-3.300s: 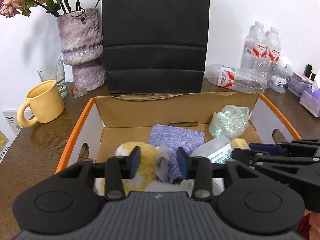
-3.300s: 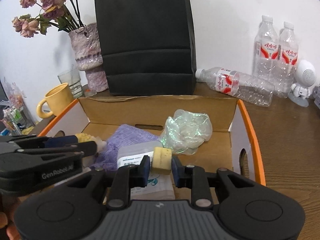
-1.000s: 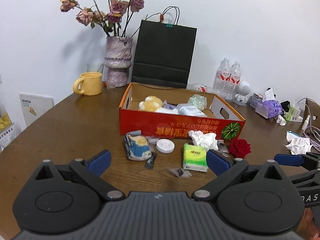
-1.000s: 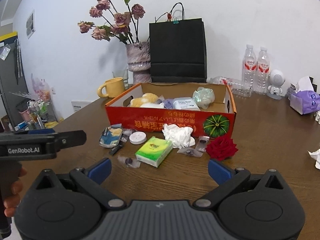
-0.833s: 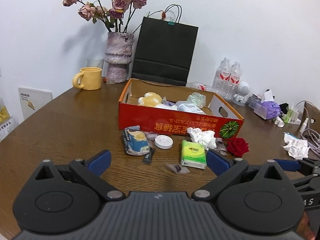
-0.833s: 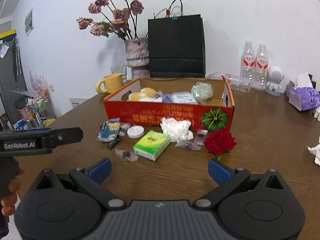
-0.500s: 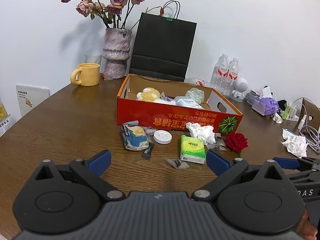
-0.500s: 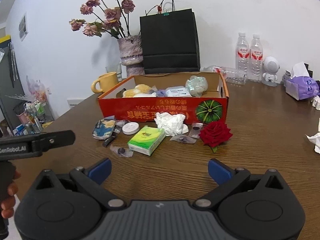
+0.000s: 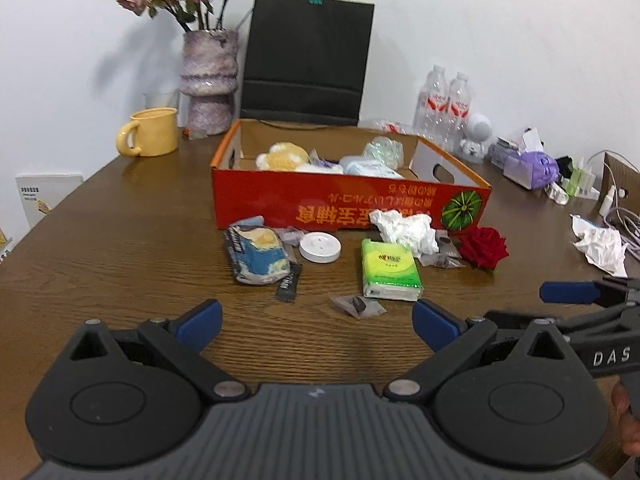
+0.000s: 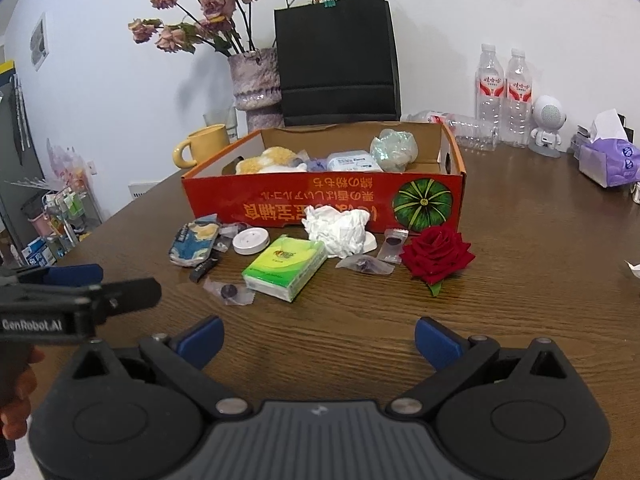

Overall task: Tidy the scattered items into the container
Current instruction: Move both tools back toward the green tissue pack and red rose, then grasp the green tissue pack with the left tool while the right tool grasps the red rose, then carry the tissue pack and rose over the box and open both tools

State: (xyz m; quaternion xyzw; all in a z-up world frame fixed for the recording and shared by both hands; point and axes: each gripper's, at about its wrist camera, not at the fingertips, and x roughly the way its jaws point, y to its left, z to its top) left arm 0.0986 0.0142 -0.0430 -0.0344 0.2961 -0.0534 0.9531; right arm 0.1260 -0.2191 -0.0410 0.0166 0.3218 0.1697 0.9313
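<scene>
A red cardboard box (image 9: 344, 204) (image 10: 320, 200) stands mid-table and holds a yellow plush, a wipes pack and a crumpled clear bag. In front of it lie a blue snack packet (image 9: 256, 256) (image 10: 194, 242), a white round disc (image 9: 320, 247) (image 10: 251, 241), a green tissue pack (image 9: 390, 270) (image 10: 286, 268), a crumpled white tissue (image 9: 404, 230) (image 10: 338, 230), a red rose (image 9: 482, 247) (image 10: 436, 256) and small clear sachets (image 9: 358, 304) (image 10: 230, 292). My left gripper (image 9: 316, 322) is open and empty, short of the items. My right gripper (image 10: 318, 338) is open and empty too.
A black paper bag (image 9: 306, 60), a vase of dried roses (image 9: 208, 84) and a yellow mug (image 9: 150, 132) stand behind the box. Water bottles (image 10: 504, 96), a white toy robot (image 10: 546, 126) and a purple tissue box (image 10: 608, 160) stand at the right. Another crumpled tissue (image 9: 600, 246) lies far right.
Both grippers let go of their items in the box, opened and pulled back to the near side of the table. Over the last second they have edged slightly closer to the scattered items.
</scene>
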